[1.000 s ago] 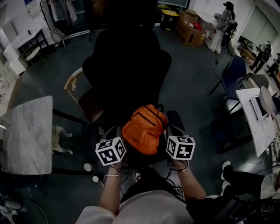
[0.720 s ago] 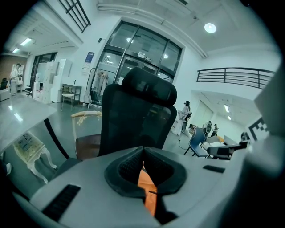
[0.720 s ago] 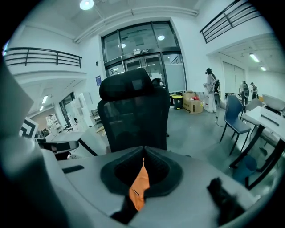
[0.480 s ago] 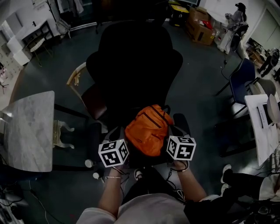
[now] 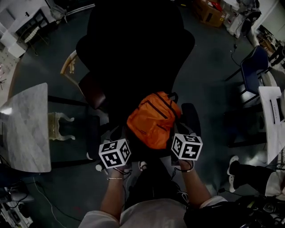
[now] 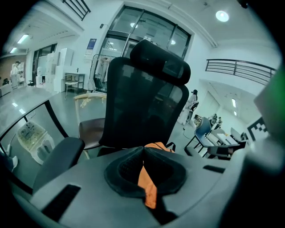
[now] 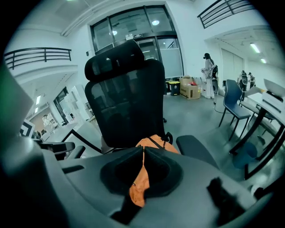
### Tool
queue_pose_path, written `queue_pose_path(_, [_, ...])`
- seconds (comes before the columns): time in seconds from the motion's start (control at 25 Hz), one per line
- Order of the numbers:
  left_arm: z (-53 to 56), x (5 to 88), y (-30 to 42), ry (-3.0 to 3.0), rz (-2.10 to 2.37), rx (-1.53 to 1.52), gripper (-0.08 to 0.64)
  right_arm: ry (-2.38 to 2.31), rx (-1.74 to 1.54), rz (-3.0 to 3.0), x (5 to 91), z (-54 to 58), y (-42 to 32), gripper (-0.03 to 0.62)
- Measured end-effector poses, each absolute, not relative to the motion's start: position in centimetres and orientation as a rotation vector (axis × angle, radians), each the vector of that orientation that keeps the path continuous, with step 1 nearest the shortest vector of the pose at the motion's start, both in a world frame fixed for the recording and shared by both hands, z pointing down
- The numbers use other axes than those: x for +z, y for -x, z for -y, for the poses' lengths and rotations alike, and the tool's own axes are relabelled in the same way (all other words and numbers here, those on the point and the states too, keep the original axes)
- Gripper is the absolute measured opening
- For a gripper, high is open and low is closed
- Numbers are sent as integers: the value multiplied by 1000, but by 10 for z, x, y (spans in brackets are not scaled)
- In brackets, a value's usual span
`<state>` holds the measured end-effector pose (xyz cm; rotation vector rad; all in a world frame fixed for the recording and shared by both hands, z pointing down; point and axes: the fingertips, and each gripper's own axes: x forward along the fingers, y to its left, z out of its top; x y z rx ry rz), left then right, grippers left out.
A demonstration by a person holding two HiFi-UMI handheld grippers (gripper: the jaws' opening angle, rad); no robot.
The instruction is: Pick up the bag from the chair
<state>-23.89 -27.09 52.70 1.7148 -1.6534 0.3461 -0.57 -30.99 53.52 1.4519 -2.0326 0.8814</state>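
An orange bag [image 5: 153, 118] lies on the seat of a black office chair [image 5: 133, 49], between the chair's armrests [image 5: 192, 116]. My left gripper [image 5: 120, 140] is at the bag's near left corner and my right gripper [image 5: 181, 133] at its near right side. In the left gripper view the jaws [image 6: 143, 148] are closed tip to tip with a strip of orange fabric [image 6: 148, 187] between them. The right gripper view shows the same: closed jaws [image 7: 143, 148] with orange fabric [image 7: 138, 187] in the seam. The rest of the bag [image 7: 156, 143] shows beyond the jaws, in front of the mesh backrest [image 7: 127, 102].
A marble-topped table [image 5: 26, 127] stands at the left, and a wooden chair with a brown seat [image 5: 91, 91] beside the office chair. A blue chair [image 5: 254, 67] and a white desk [image 5: 274, 113] are at the right. Cardboard boxes [image 5: 208, 11] sit far back.
The head view has shifted, so chair and bag sit a little higher in the picture. Both grippers stay at the bag's near end.
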Motion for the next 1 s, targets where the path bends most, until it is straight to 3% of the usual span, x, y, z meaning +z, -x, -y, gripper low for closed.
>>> queue_pose_path(0.56, [259,629,224,-1623,1542,442,14,-1476,1028,1886,639,293,-9,34])
queue_pose_path(1.0, [275,640,203,-1683,1489,469,15,-1475,1016,1884,656,302,-8,34])
